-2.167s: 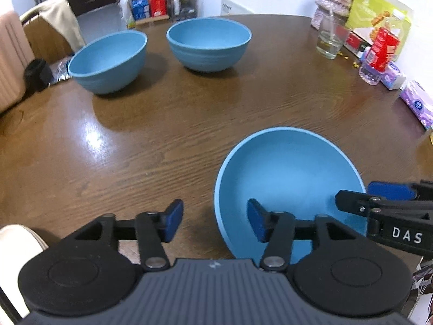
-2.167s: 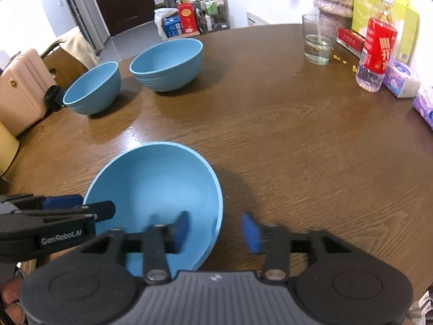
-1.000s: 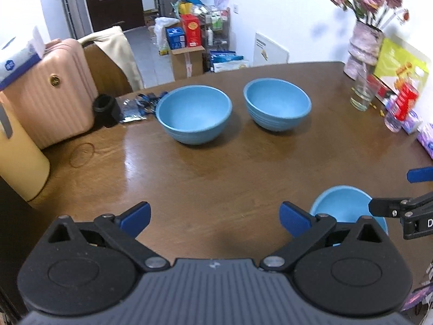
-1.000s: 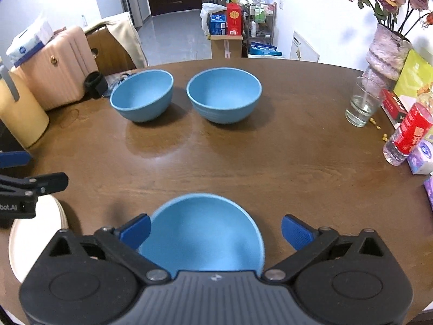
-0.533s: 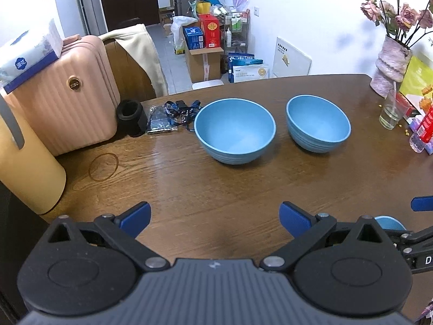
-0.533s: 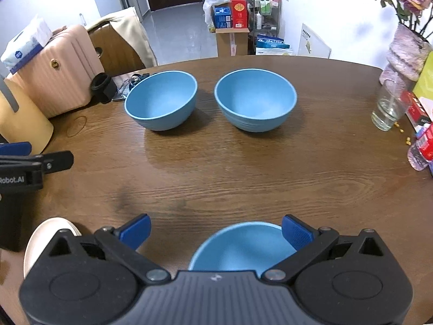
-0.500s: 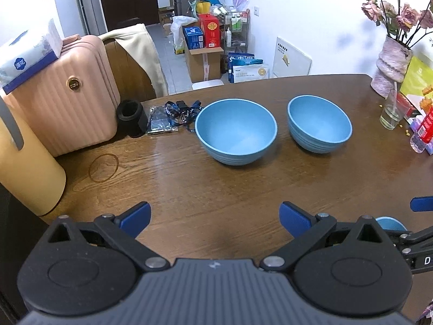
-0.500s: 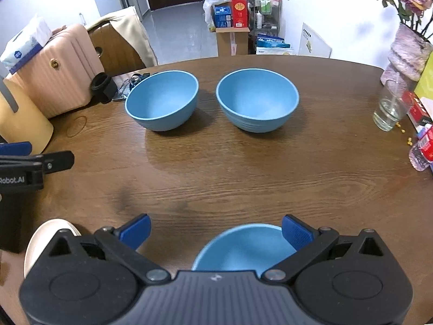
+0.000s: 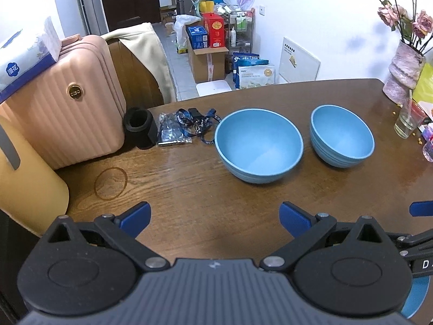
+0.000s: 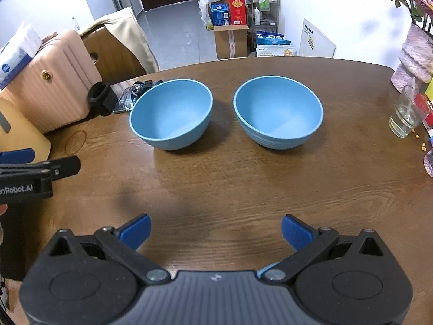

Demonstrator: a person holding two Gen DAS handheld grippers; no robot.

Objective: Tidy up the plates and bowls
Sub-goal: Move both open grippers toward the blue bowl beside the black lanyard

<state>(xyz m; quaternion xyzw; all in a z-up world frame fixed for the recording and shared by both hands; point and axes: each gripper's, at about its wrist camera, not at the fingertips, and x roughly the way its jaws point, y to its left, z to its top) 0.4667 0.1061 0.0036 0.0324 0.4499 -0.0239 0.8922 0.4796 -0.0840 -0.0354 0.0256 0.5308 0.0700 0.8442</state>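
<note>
The left claw (image 9: 215, 218) is spread wide, its blue-padded fingers (image 9: 135, 218) far apart and holding nothing; the right claw (image 10: 215, 230) is likewise spread wide and empty, blue fingers (image 10: 296, 231) well separated; both are held level, side by side, pointing forward; each shows at the edge of the other's view.

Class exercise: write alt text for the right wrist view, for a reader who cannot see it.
Two empty light-blue bowls, left and right, sit side by side on a brown wooden table. The open black right gripper with blue pads fills the foreground, holding nothing.
</note>
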